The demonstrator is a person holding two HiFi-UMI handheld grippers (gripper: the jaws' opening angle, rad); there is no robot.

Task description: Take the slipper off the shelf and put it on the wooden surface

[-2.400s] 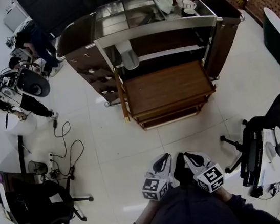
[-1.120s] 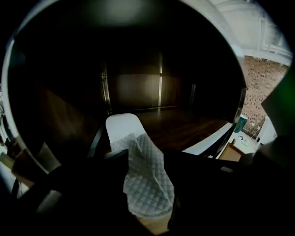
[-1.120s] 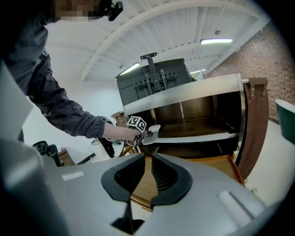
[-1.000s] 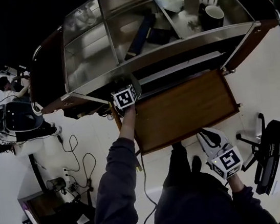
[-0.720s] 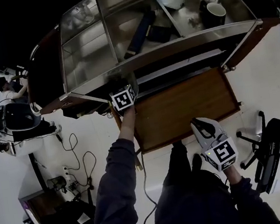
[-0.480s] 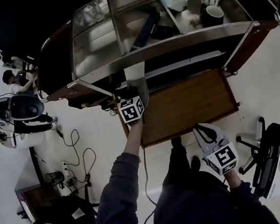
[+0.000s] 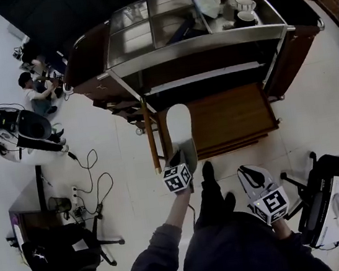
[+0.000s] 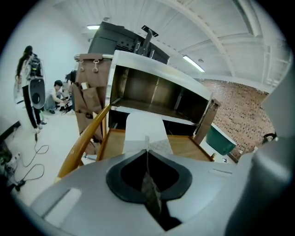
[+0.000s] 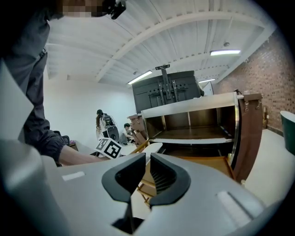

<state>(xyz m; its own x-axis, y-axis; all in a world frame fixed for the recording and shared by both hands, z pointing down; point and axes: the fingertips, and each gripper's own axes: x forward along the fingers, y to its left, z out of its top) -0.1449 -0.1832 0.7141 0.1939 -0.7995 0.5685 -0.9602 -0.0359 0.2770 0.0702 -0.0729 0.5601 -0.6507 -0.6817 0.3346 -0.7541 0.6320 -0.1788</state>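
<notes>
The jaws of your left gripper [image 8: 147, 154] are clenched on the white slipper [image 8: 142, 131], with a thin edge of its near end pinched between them. In the head view the left gripper [image 7: 178, 162] sits just below the centre, its marker cube facing up. Your left arm [image 7: 166, 245] reaches forward from 6 o'clock, almost straight. The slipper [image 7: 179, 127] runs from the jaws toward 12 o'clock and lies over the left end of the wooden surface [image 7: 232, 116]. Whether it rests on the wood or hangs just above it cannot be told. Beyond its toe, at 12 o'clock, stands the cart [image 7: 199, 33] with its shelf [image 7: 211, 74] under the steel top.

Your right gripper [image 7: 249, 175] is at 5 o'clock, held low and close to your body, pointing toward 11 o'clock. In the right gripper view the right gripper [image 9: 148, 159] has its jaws released, a narrow gap apart, with nothing between them.
</notes>
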